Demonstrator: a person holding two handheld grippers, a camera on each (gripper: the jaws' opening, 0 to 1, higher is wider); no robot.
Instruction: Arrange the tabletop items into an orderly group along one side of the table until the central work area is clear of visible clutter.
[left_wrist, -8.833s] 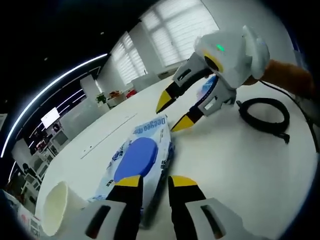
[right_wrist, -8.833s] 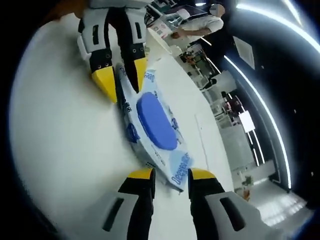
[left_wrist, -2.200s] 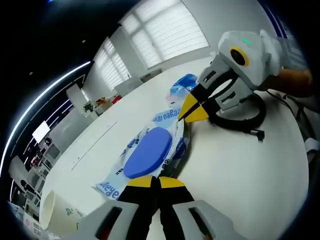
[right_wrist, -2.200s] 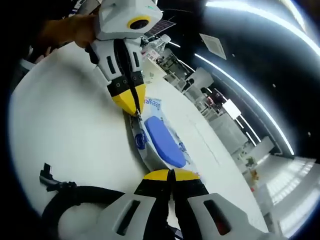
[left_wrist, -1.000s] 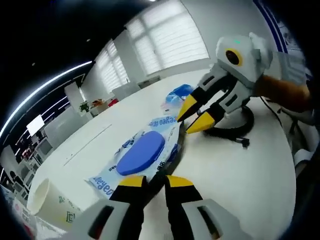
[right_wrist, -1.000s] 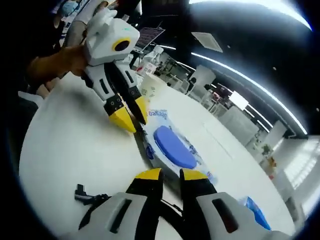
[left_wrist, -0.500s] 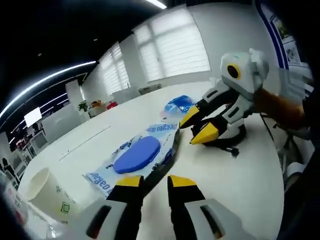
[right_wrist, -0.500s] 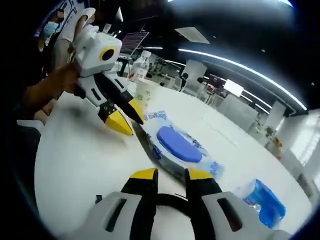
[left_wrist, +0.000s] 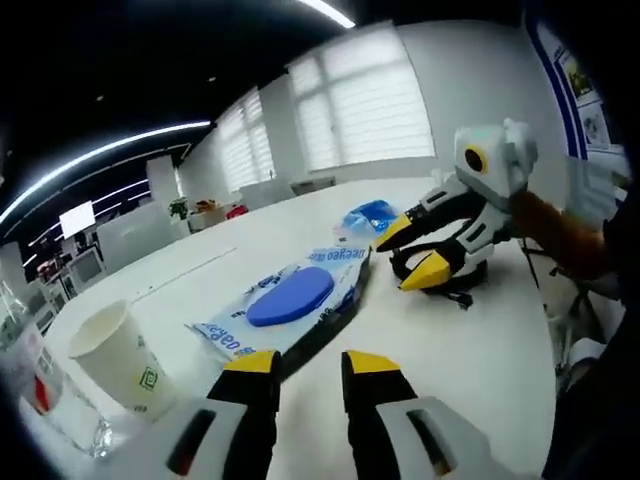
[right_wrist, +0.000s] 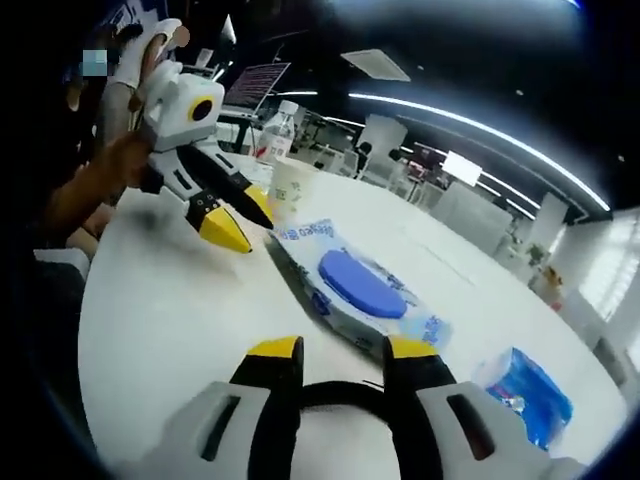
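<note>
1. As we looked along the left gripper (left_wrist: 306, 362), its yellow-tipped jaws stood apart with only bare white table (left_wrist: 470, 340) showing between them; they held nothing and touched nothing.
2. Just ahead of those jaws lay the wet-wipes pack (left_wrist: 290, 298) with its blue lid, flat on the table and clear of both tips.
3. To the left of the jaws we saw a paper cup (left_wrist: 115, 357) standing upright, and a clear bottle (left_wrist: 40, 390) beside it at the view's edge.
4. Beyond the pack, the right gripper (left_wrist: 418, 249) hung with its jaws parted and empty, over a coiled black cable (left_wrist: 440, 275); a small blue packet (left_wrist: 366, 216) lay just past the pack's far end.
5. In the right gripper view, that gripper's own jaws (right_wrist: 340, 350) were likewise apart, gripping nothing, with the cable (right_wrist: 340, 394) lying between and below them.
6. Ahead of them sat the pack (right_wrist: 355, 284), the blue packet (right_wrist: 522, 395) off to the right, and the left gripper (right_wrist: 232, 222) held open above the table, near the pack's far corner.
</note>
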